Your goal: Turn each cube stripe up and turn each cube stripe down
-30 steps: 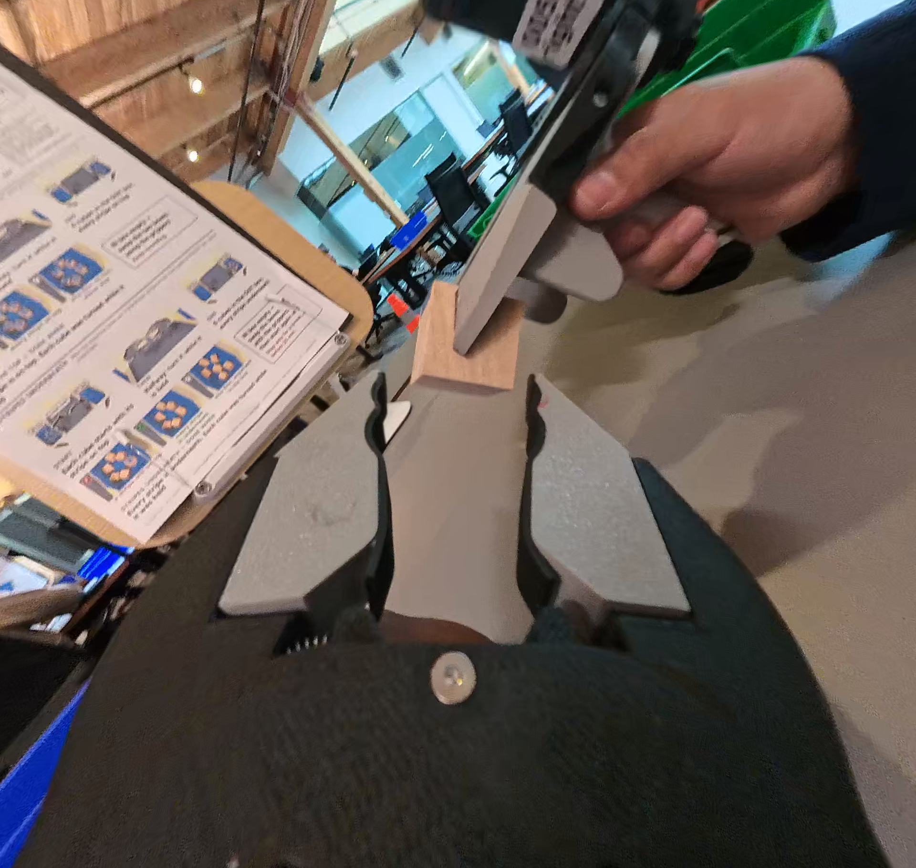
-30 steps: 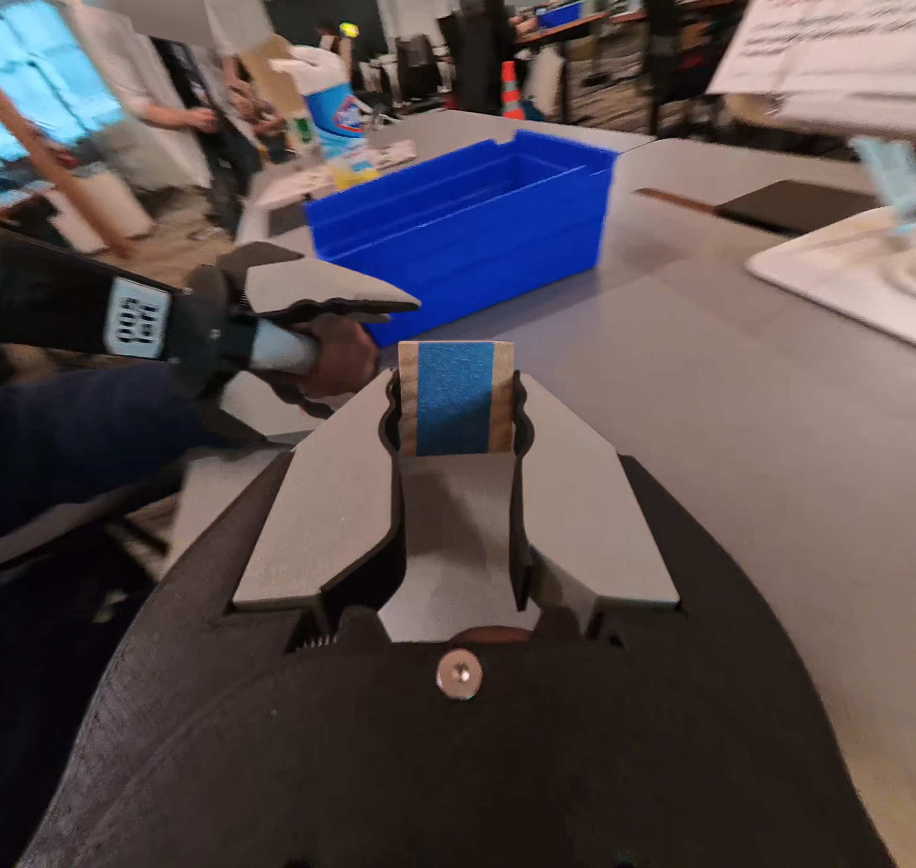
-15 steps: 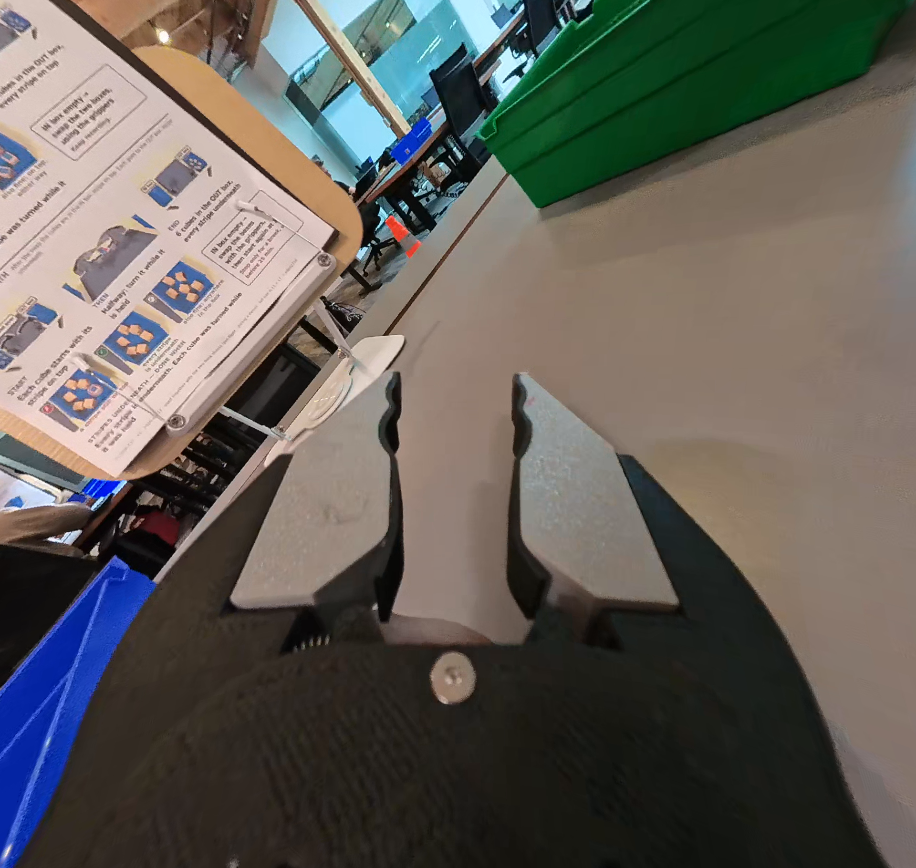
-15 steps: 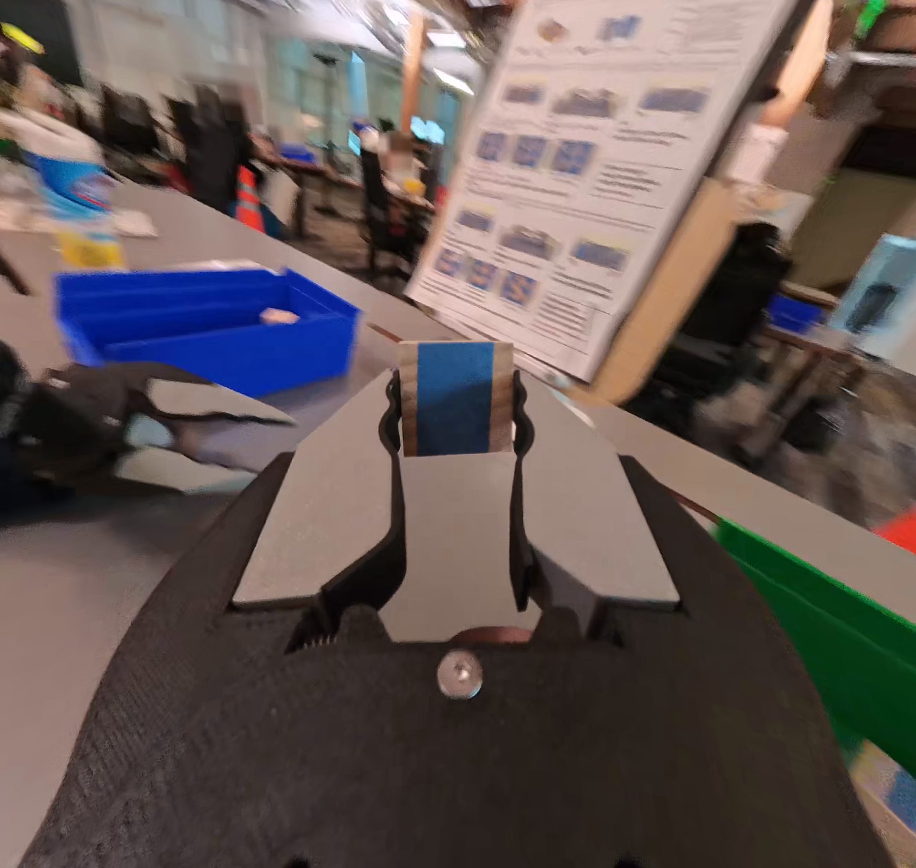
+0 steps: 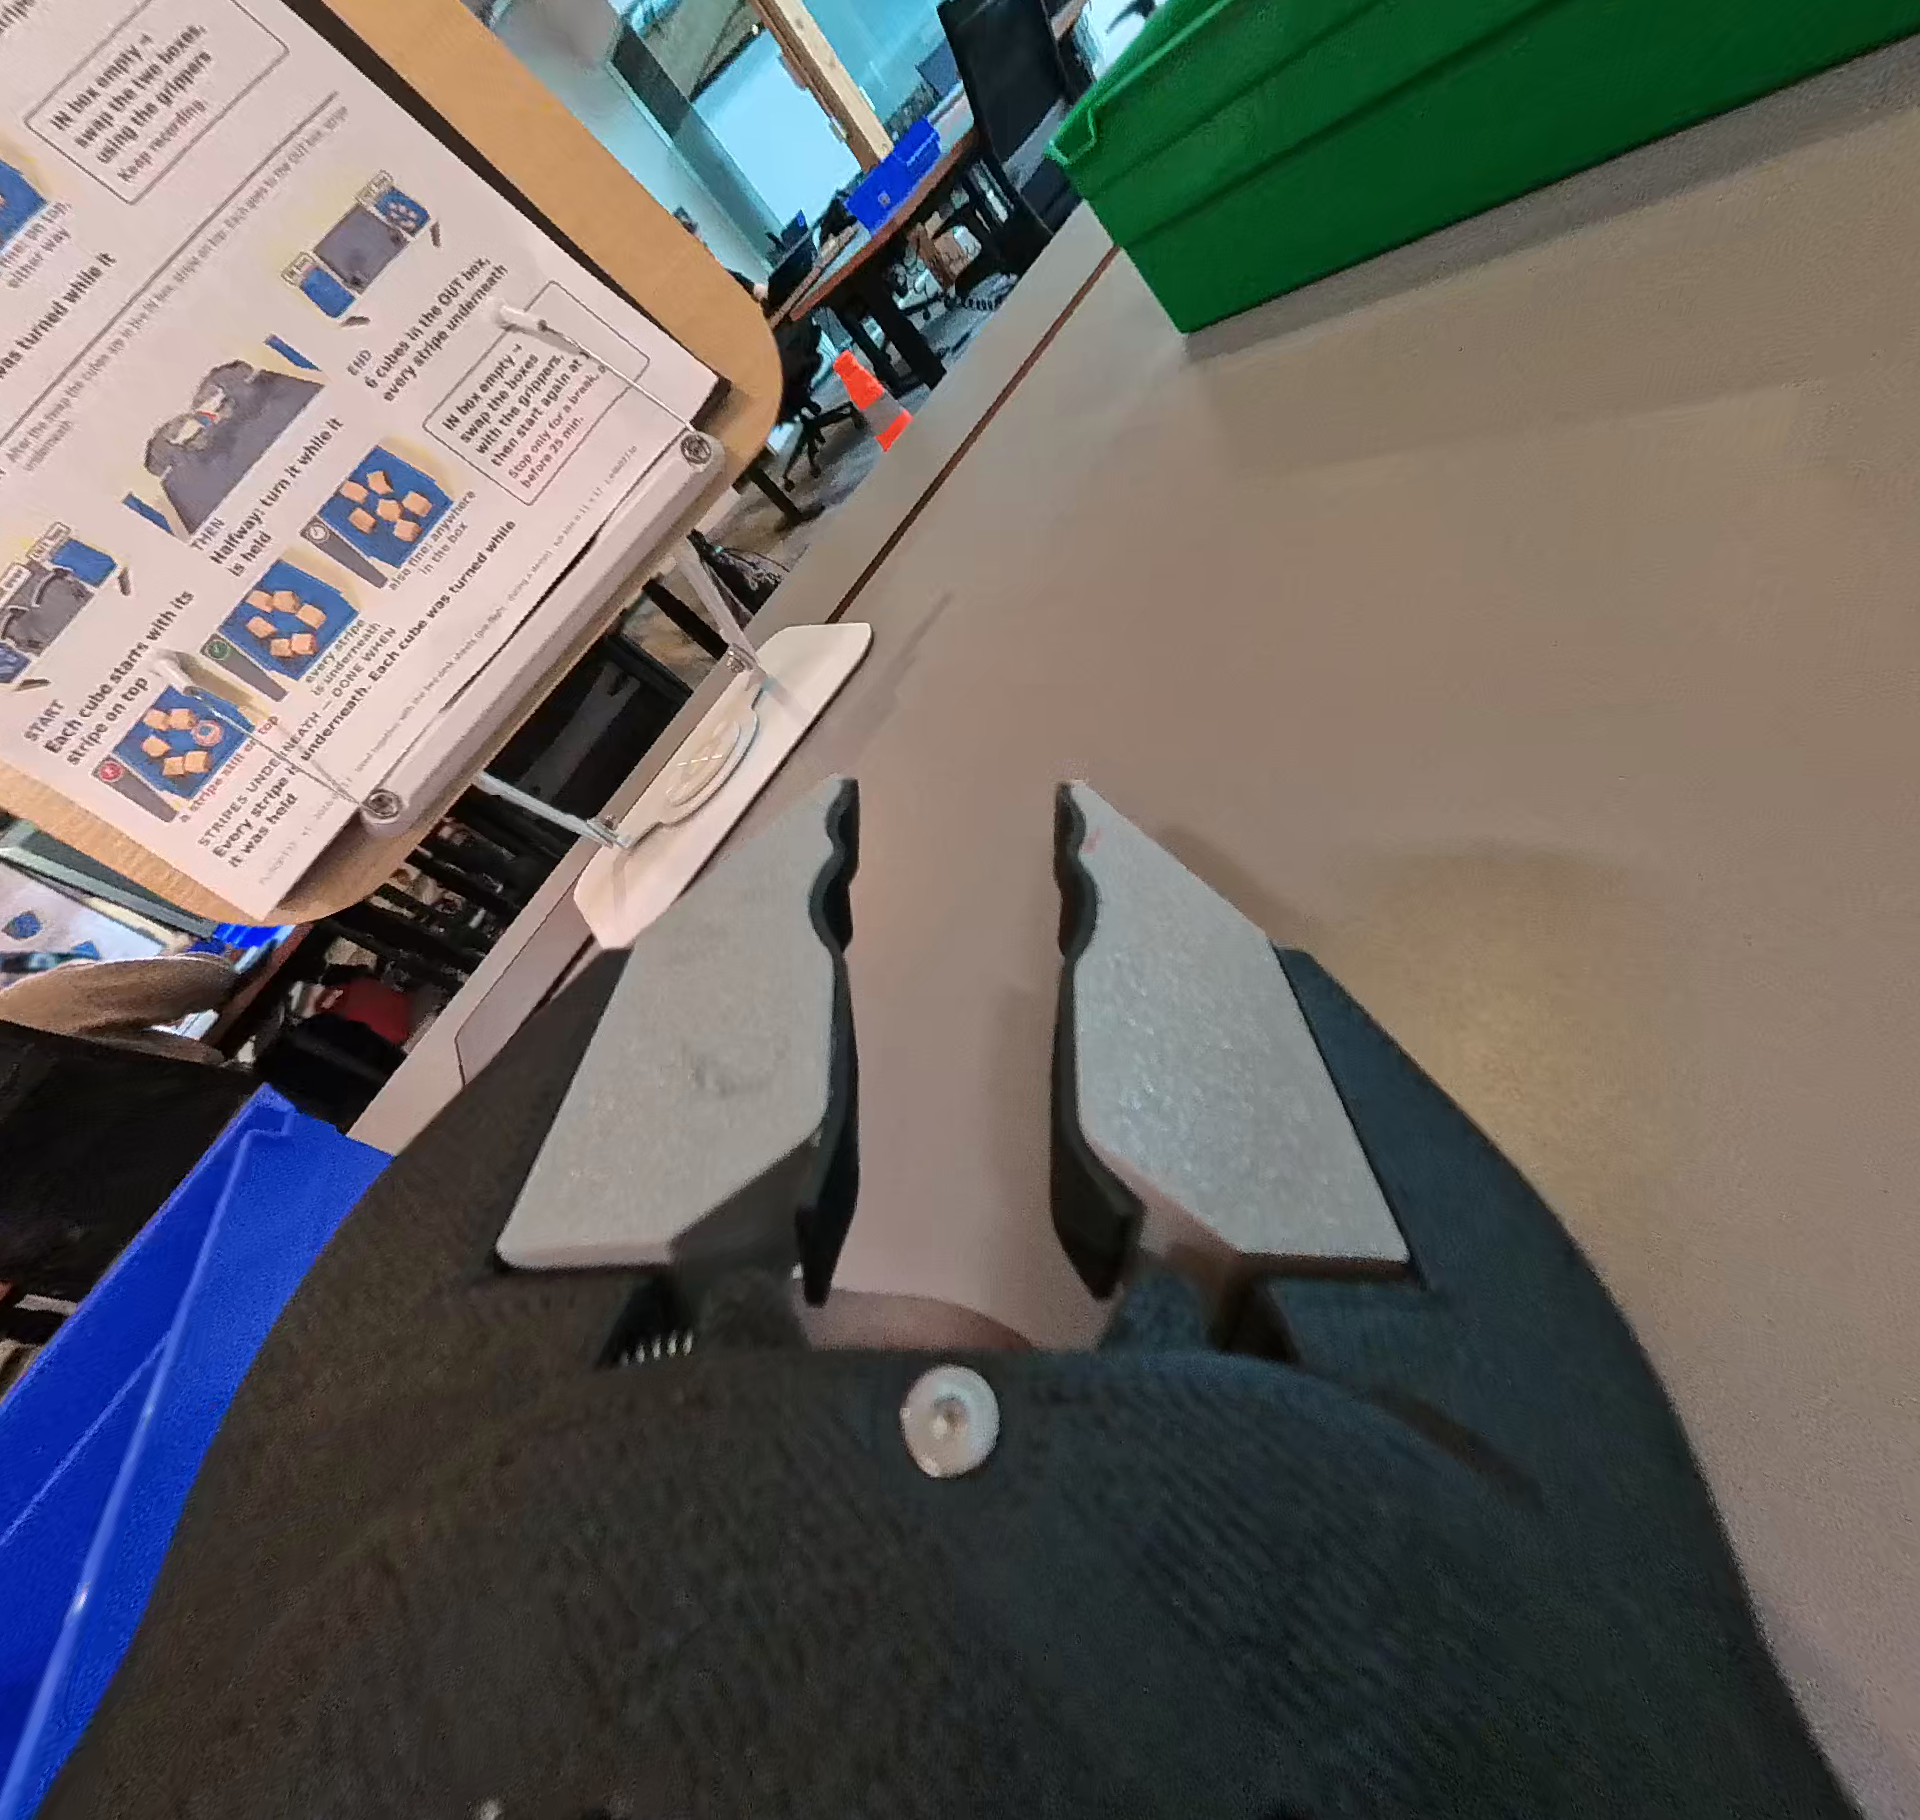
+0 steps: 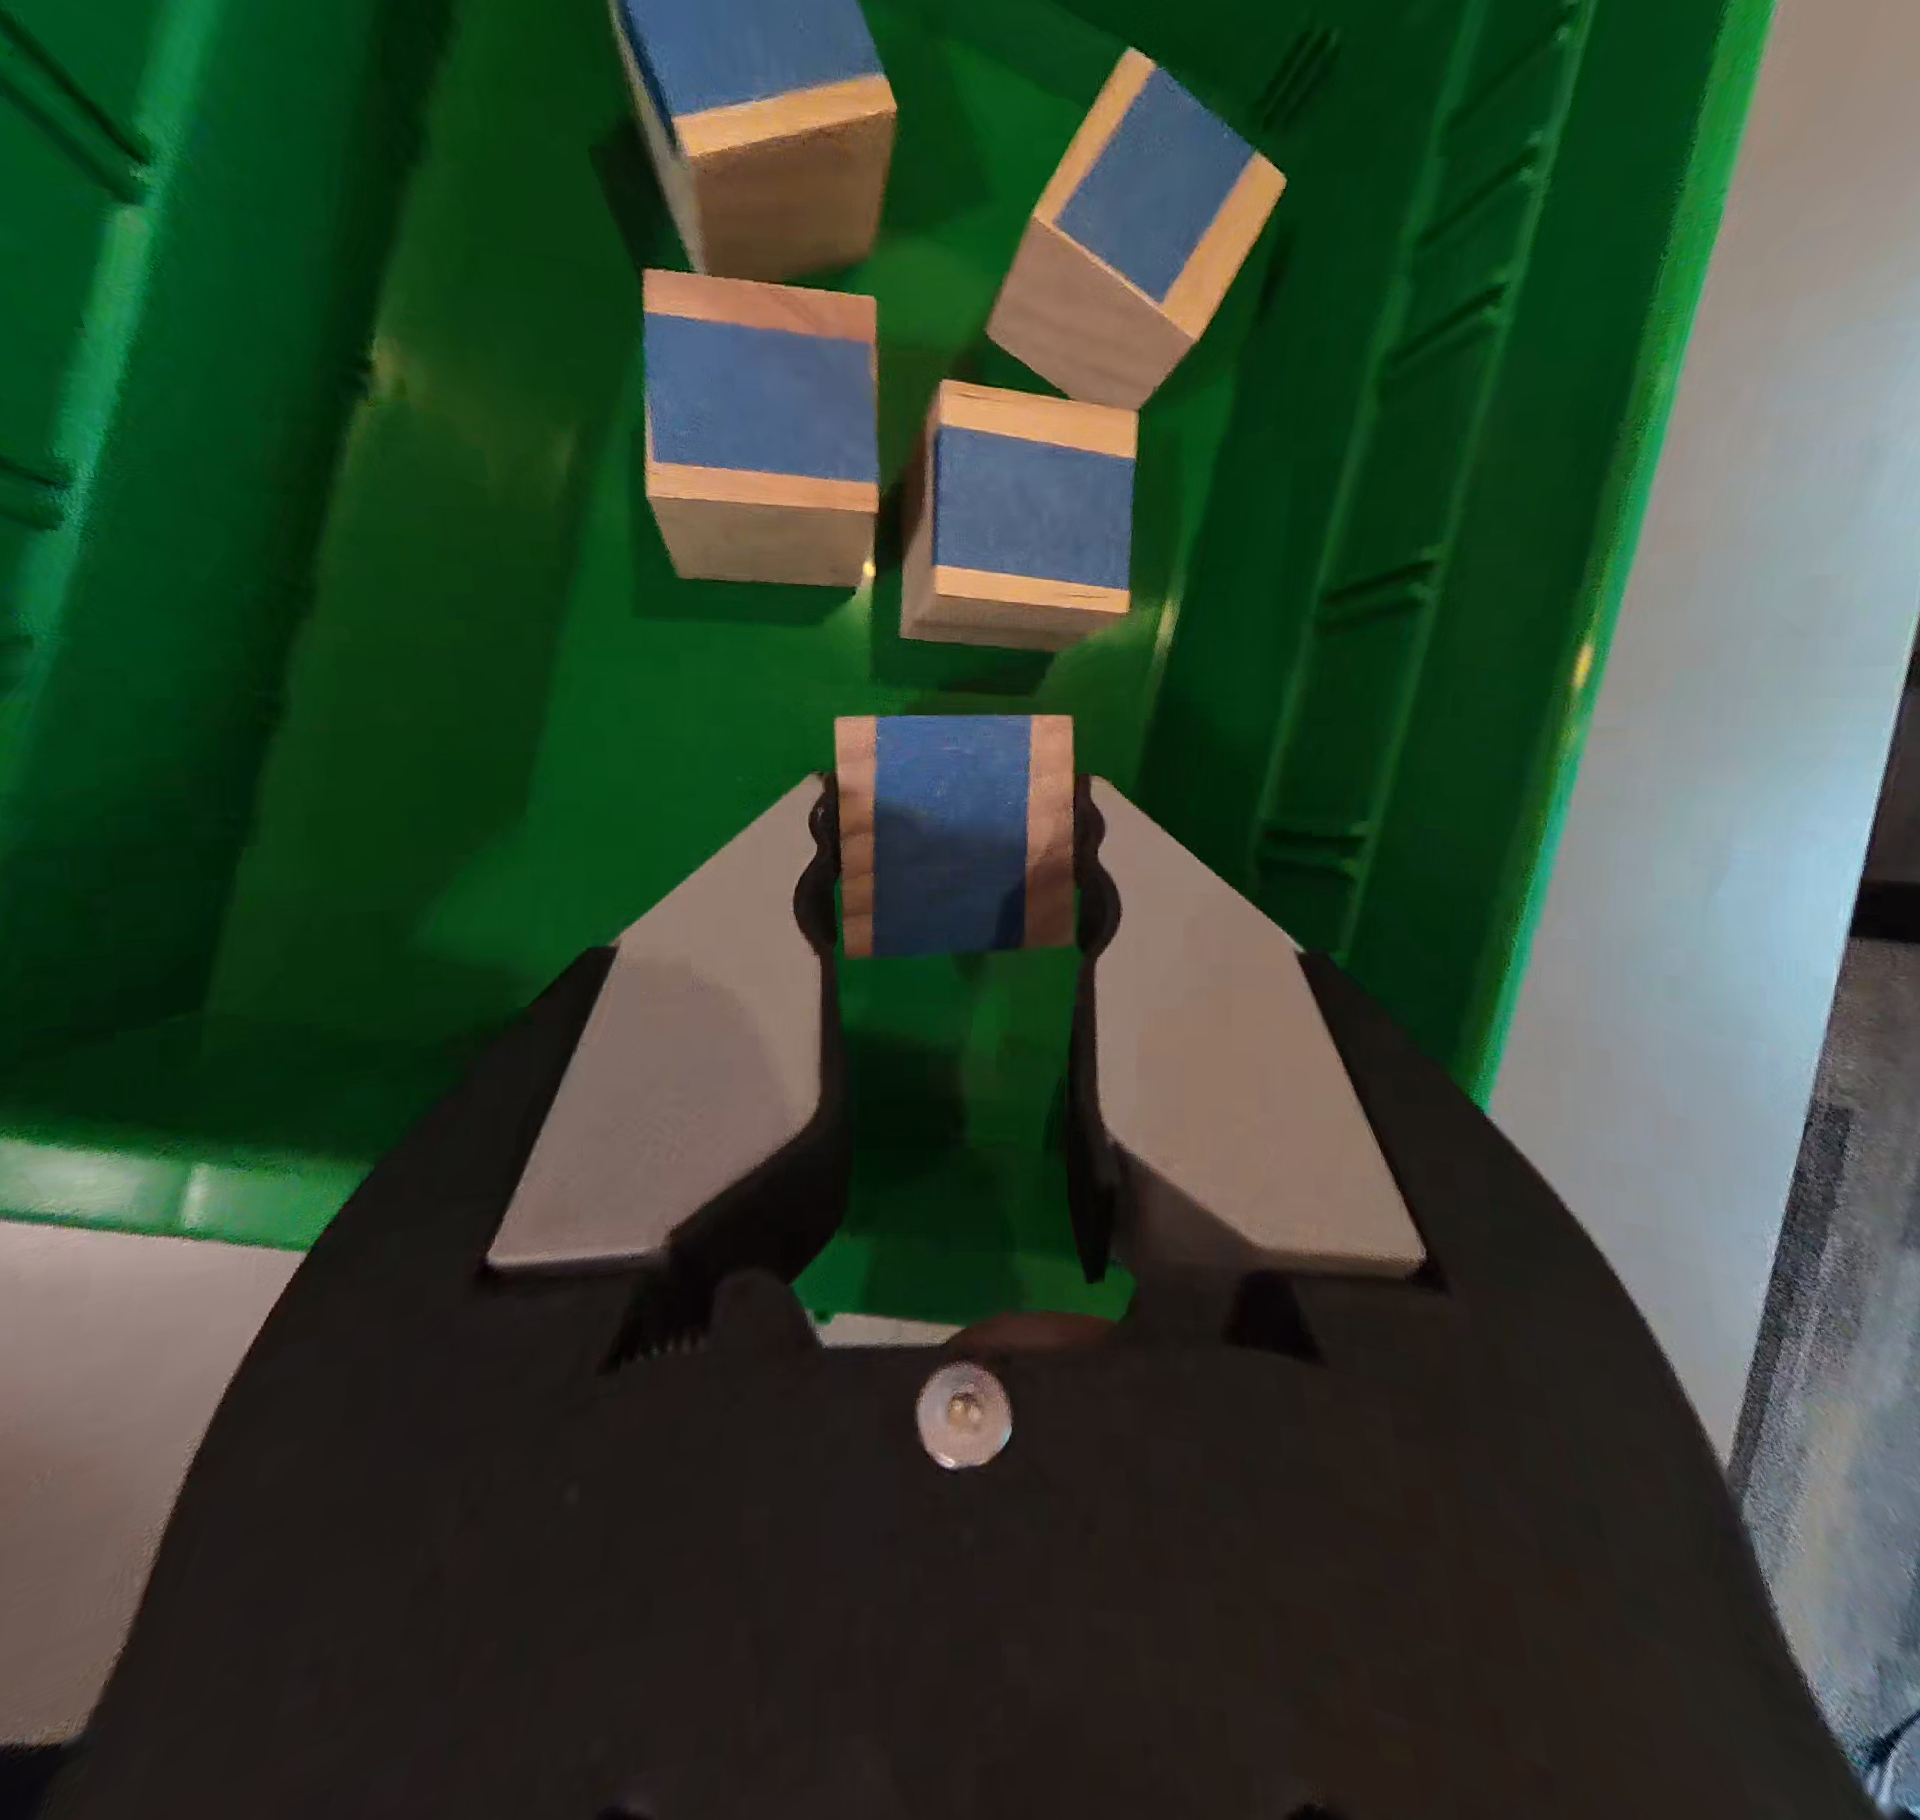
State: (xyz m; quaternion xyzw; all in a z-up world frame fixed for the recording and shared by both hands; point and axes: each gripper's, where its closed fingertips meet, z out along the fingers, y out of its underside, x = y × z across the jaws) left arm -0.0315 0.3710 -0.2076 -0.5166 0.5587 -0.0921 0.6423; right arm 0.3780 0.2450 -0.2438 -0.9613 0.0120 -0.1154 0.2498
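Right wrist view: jaws clamp striped cube [image 6: 954, 835] | left jaws parted, empty

My left gripper [image 5: 956, 814] has a big black body with a rough, bumpy skin. Two flat grey fingers [image 5: 717, 1043] stick out, with wavy black edges inside. A round silver screw [image 5: 948, 1422] sits in the middle. My right gripper [image 6: 954, 835] looks just the same.

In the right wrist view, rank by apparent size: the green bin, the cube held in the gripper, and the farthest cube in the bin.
1. green bin, by far the largest.
2. farthest cube and held cube: too close to rank; they may well match, since nearness and angle differ.
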